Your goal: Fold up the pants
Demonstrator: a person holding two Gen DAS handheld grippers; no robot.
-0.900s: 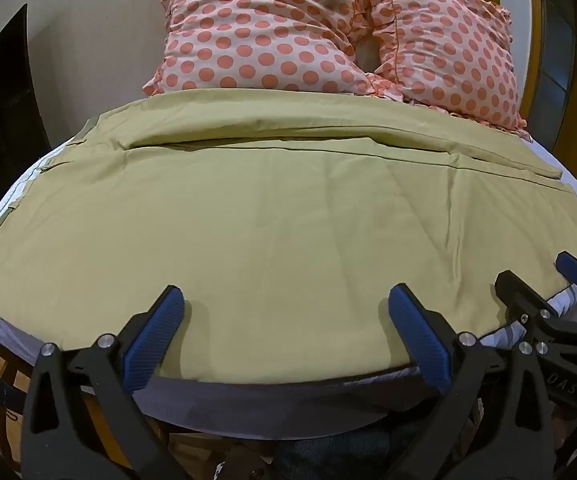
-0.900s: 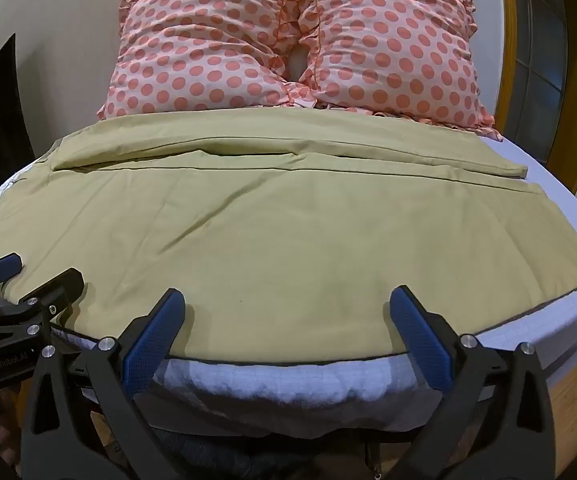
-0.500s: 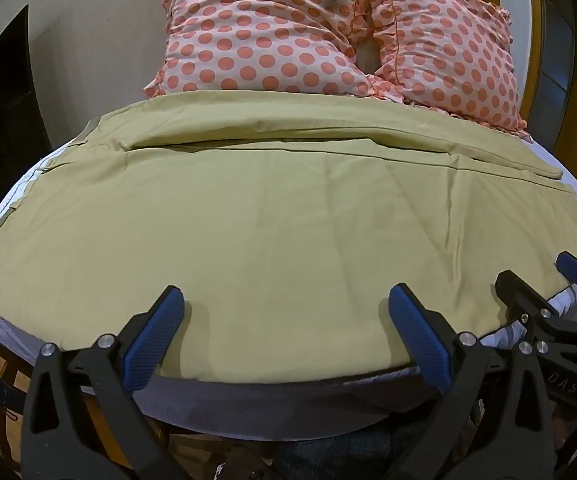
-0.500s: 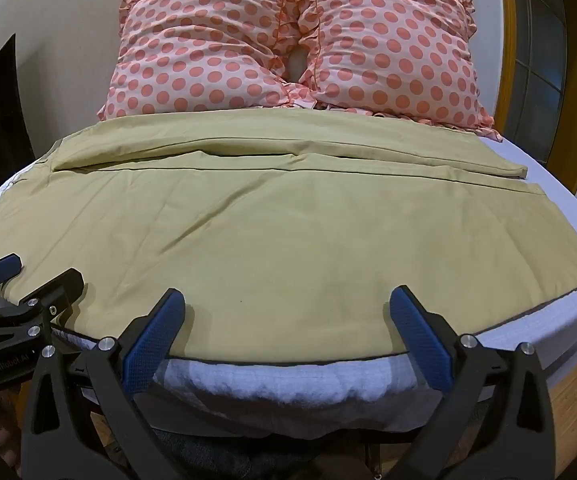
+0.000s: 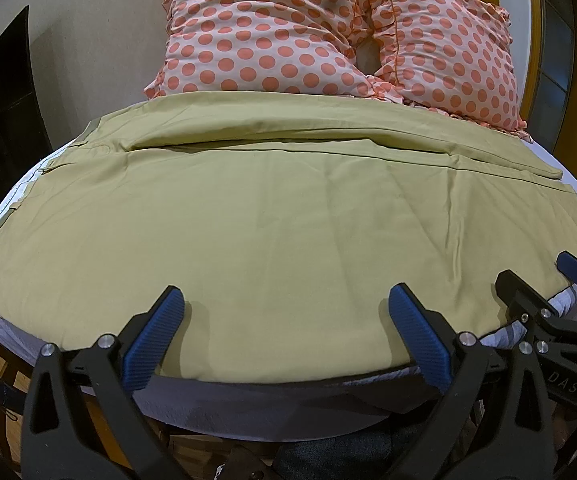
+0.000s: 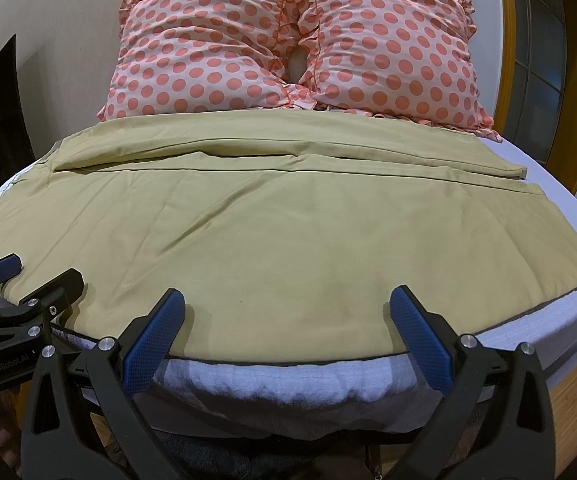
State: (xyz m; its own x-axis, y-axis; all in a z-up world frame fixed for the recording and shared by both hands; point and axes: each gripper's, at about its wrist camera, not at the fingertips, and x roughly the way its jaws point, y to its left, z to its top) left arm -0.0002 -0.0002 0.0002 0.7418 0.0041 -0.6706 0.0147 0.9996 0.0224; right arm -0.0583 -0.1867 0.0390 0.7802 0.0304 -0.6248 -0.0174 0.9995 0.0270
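Note:
Olive-tan pants (image 5: 280, 216) lie spread flat across the bed, waist at the left, legs running right; they also show in the right wrist view (image 6: 288, 232). My left gripper (image 5: 286, 334) is open and empty, hovering over the near edge of the pants. My right gripper (image 6: 288, 332) is open and empty, over the same near edge further right. The right gripper shows at the right in the left wrist view (image 5: 544, 284); the left gripper shows at the left in the right wrist view (image 6: 28, 276).
Two pink polka-dot pillows (image 6: 288, 48) stand at the head of the bed behind the pants. The white mattress edge (image 6: 288, 384) curves just below my fingers. A wooden door frame (image 6: 508, 60) stands at the right, a dark opening (image 5: 0, 100) at the left.

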